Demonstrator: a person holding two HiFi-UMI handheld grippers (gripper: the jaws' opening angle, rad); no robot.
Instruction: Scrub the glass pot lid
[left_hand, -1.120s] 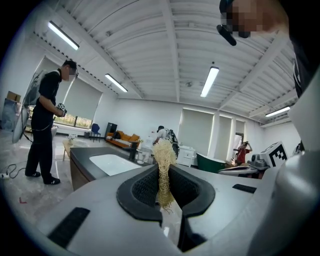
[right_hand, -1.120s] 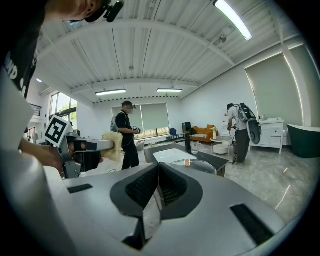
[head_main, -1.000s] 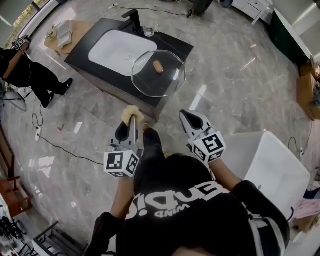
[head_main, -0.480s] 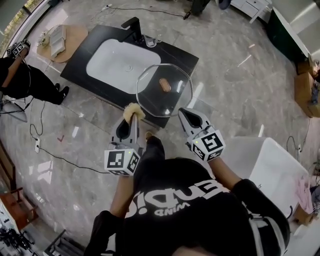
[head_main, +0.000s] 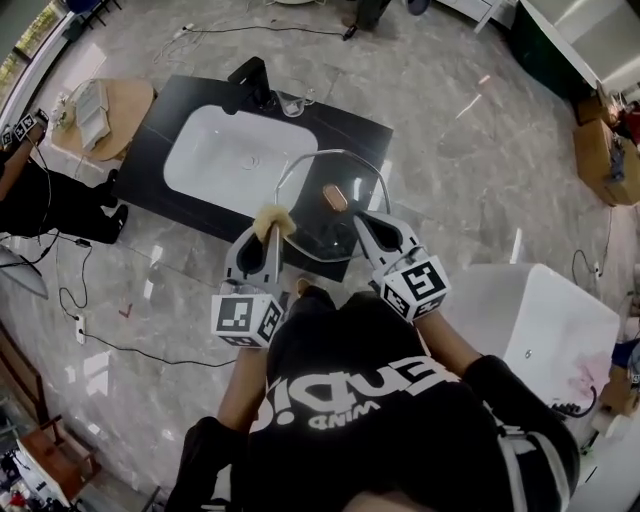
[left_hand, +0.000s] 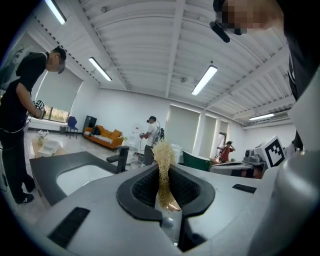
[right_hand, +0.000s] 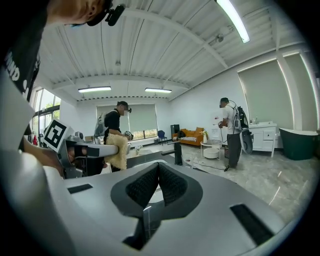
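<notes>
Hand-held grippers, black counter, marble floor

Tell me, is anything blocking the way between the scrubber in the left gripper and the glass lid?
Nothing visible. The glass lid sits right ahead of the left gripper and its scrubber, with only open air between.

Pretty bright and even overall, mostly from the long ceiling lights plus daylight from the windows at far left. The shiny floor threw back pale glare streaks, and the glass lid had a thin bright rim. All the views bent hard at the edges, with dark corners.
</notes>
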